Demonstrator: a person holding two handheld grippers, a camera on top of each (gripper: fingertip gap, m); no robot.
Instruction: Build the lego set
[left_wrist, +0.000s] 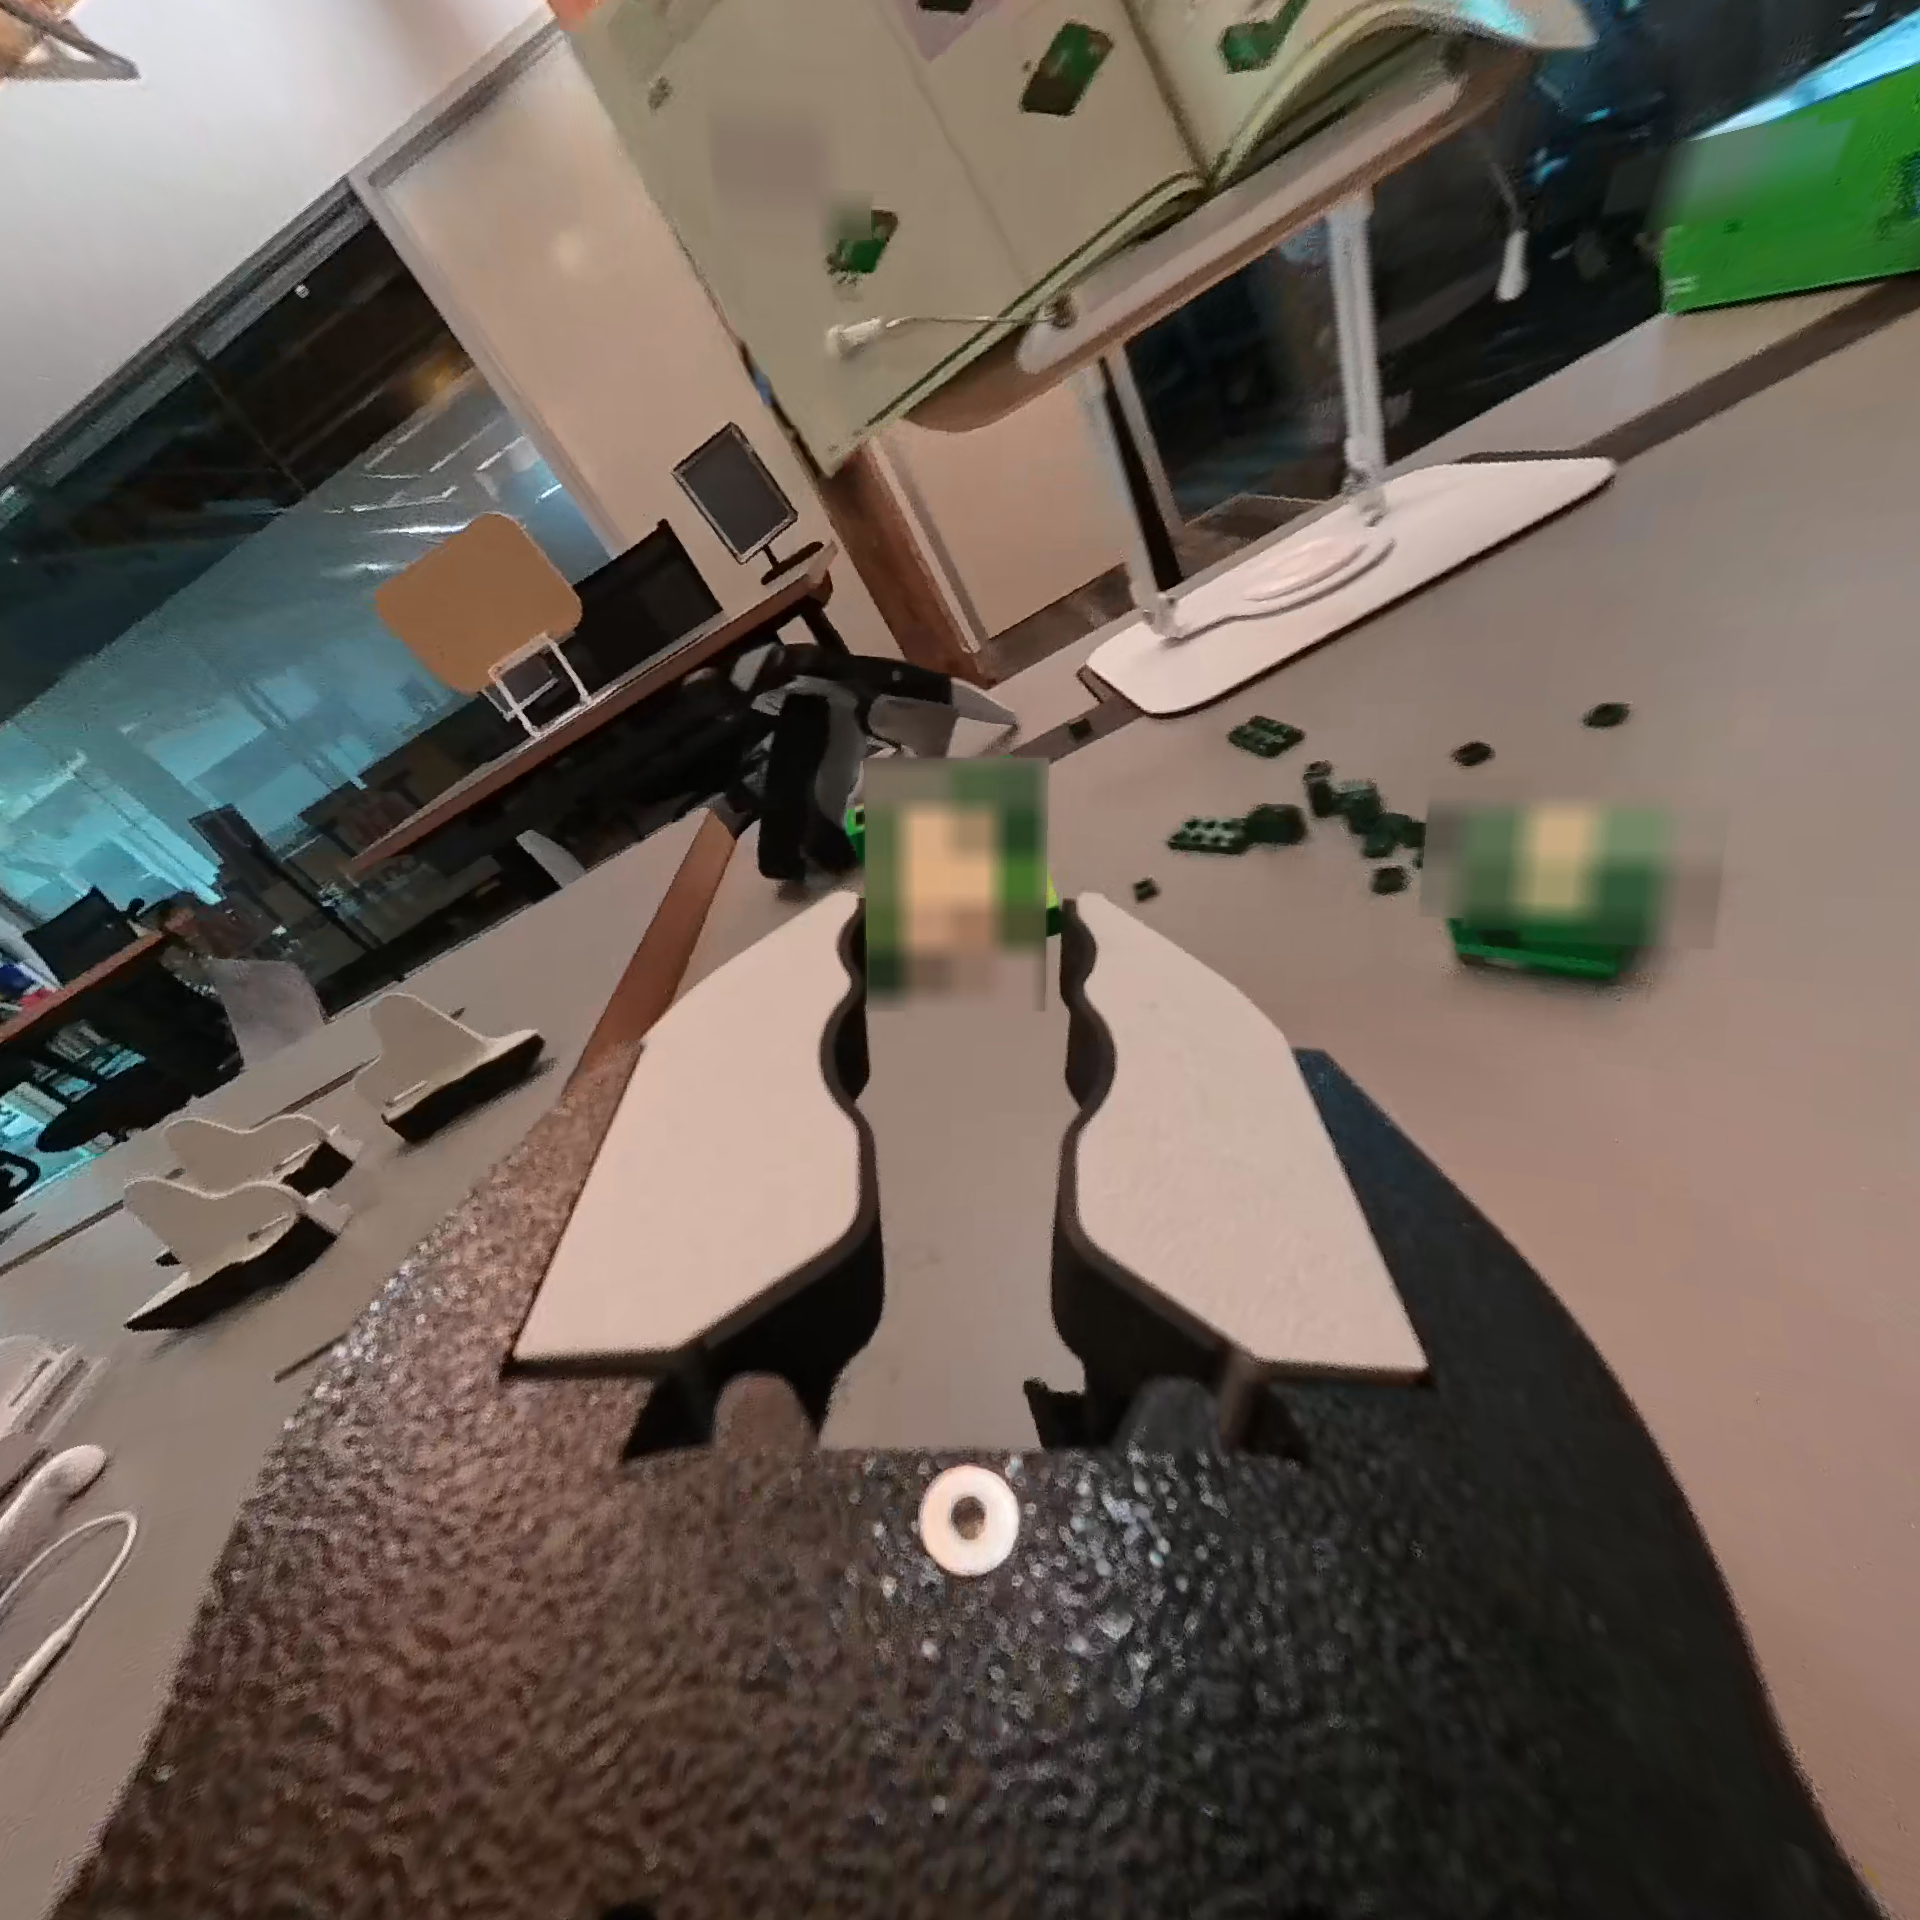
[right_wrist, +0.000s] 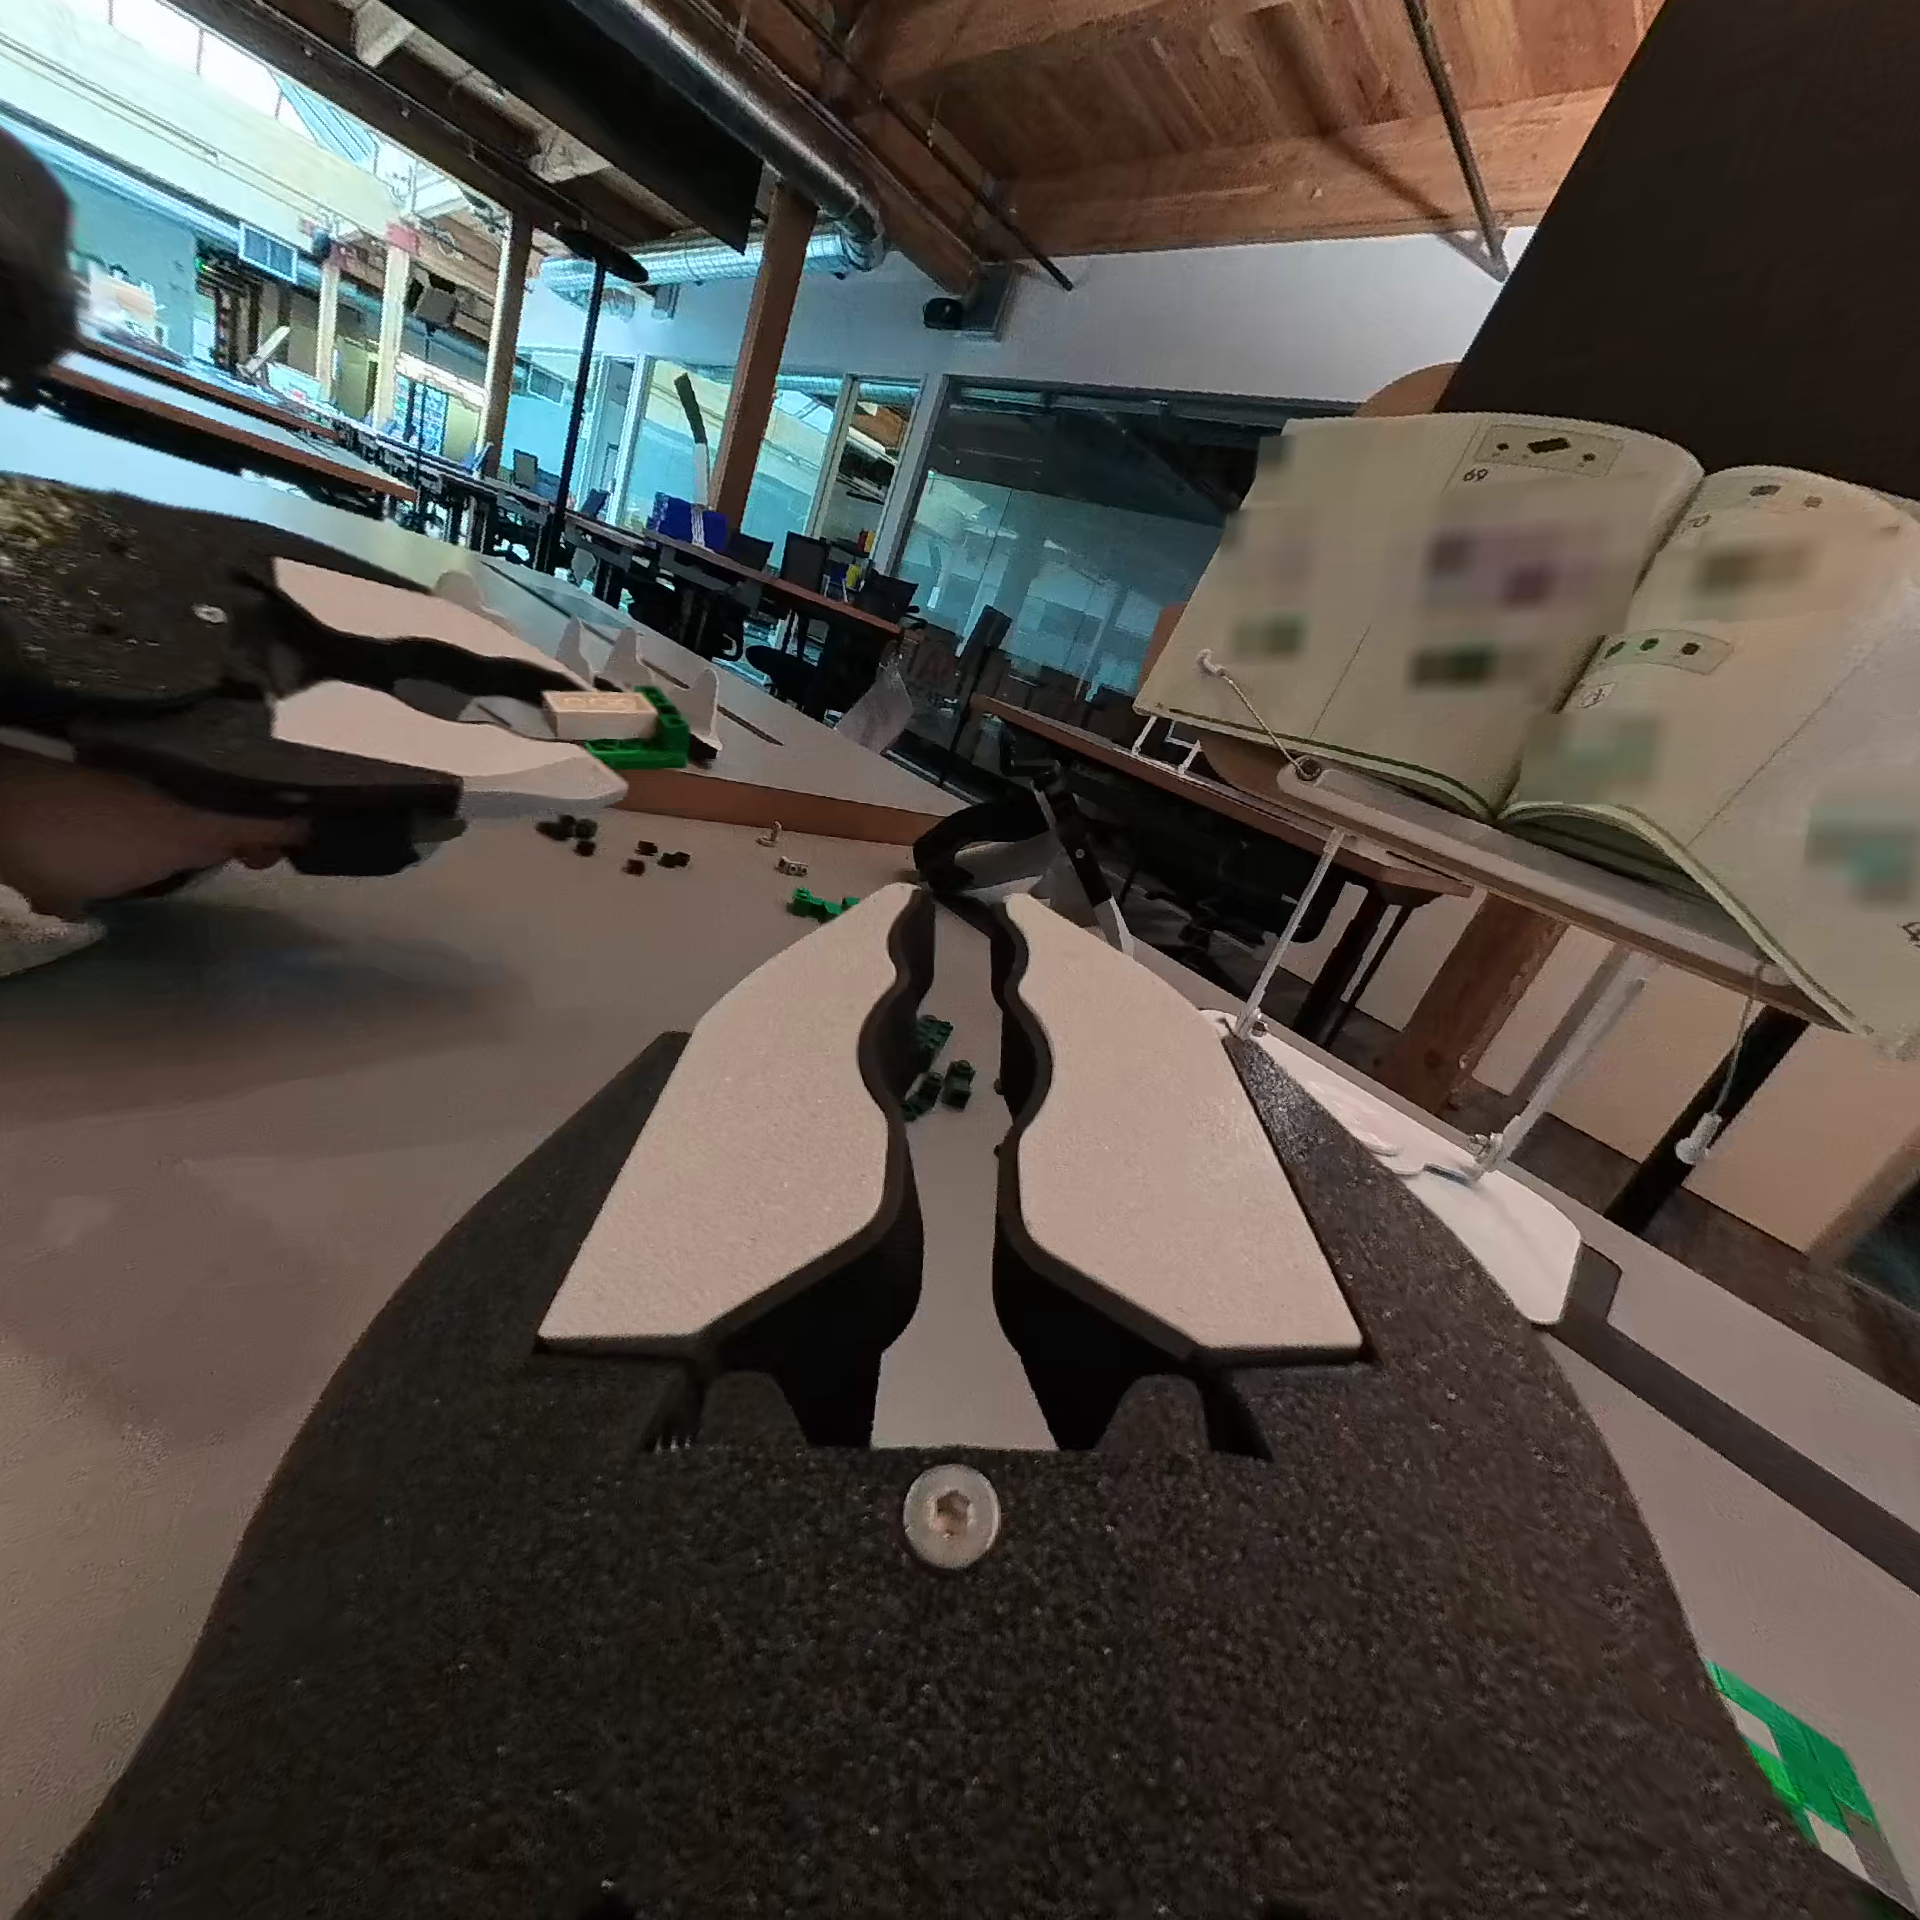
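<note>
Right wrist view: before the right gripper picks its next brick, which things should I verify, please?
1. Left gripper holds the green-and-white brick assembly: ok.
2. Right gripper jaws apart and empty: ok.
3. Small dark green loose bricks lie on the grey table ahead of the right gripper: ok.
4. Open paper instruction booklet on its stand is in sight: ok.
5. Which brick comes next: cannot tell.

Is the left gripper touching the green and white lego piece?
Touching. The right wrist view shows the left gripper with its fingers closed on the lego piece, held above the table.
</note>
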